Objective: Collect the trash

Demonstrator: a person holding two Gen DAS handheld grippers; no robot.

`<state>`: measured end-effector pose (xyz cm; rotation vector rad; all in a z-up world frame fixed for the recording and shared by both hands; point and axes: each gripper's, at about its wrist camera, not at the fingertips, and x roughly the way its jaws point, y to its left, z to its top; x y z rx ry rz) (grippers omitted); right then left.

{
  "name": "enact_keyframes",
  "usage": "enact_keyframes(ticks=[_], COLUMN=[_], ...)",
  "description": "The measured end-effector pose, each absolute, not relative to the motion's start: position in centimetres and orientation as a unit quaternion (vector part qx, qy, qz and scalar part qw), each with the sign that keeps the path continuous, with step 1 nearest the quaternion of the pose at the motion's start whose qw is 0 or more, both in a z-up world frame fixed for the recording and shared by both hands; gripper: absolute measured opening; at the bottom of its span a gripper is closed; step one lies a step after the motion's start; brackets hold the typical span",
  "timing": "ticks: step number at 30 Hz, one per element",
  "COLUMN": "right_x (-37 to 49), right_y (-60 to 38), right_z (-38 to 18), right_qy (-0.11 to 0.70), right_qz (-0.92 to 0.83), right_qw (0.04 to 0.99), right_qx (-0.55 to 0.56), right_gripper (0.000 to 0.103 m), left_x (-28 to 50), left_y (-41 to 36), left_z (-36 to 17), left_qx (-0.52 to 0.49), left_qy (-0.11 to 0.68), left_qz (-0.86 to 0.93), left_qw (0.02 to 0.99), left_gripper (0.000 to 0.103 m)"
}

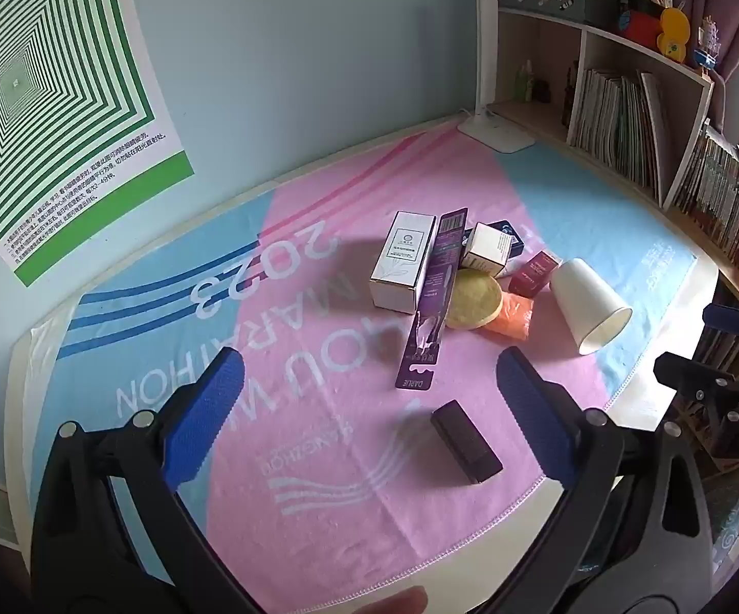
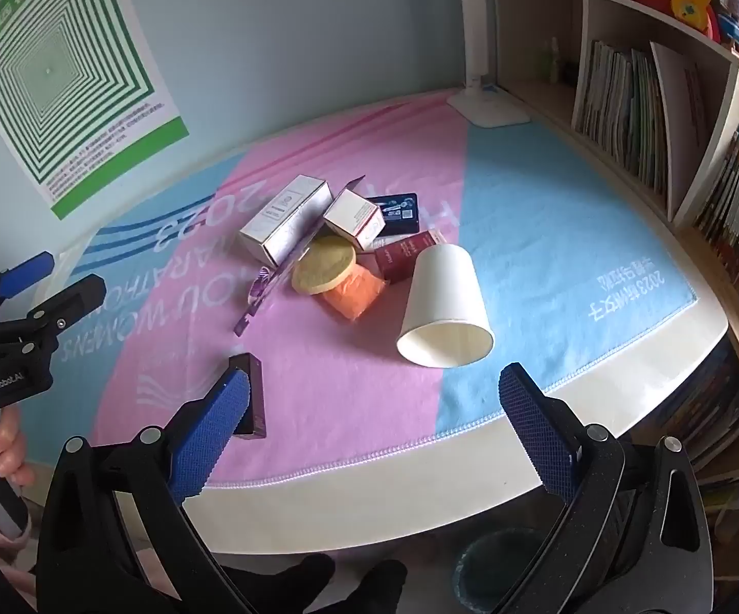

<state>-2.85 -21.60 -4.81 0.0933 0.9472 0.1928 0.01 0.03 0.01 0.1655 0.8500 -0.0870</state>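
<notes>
A pile of trash lies on the pink and blue towel (image 1: 318,460): a tall white box (image 1: 401,261), a purple toothbrush pack (image 1: 433,302), a small white box (image 1: 487,248), a yellow round sponge (image 1: 471,299), an orange bag (image 1: 511,316), a dark red box (image 1: 534,272) and a tipped white paper cup (image 1: 590,306). A small dark box (image 1: 465,441) lies alone nearer me. My left gripper (image 1: 369,384) is open and empty above it. My right gripper (image 2: 374,394) is open and empty, just in front of the cup (image 2: 445,307). The dark box (image 2: 252,394) sits by its left finger.
A bookshelf with books (image 1: 620,117) stands at the right. A white lamp base (image 1: 494,133) sits at the back of the table. A dark bin (image 2: 502,570) shows below the table's front edge (image 2: 395,486). A green patterned poster (image 1: 52,82) hangs on the wall.
</notes>
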Motion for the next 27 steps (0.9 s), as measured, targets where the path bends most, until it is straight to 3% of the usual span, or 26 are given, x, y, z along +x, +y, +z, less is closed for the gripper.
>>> enact_keyframes(ticks=[27], right_x=[-2.8], right_y=[-21.6], right_z=[-4.9], right_qy=[0.456], right_qz=[0.095], right_qw=[0.884], right_qx=[0.045], right_gripper=[0.097], left_x=[-0.3], left_y=[0.3], left_z=[-1.0], left_qx=[0.087], left_qy=[0.417], left_qz=[-0.042], left_qw=[0.904], left_gripper=[0.097])
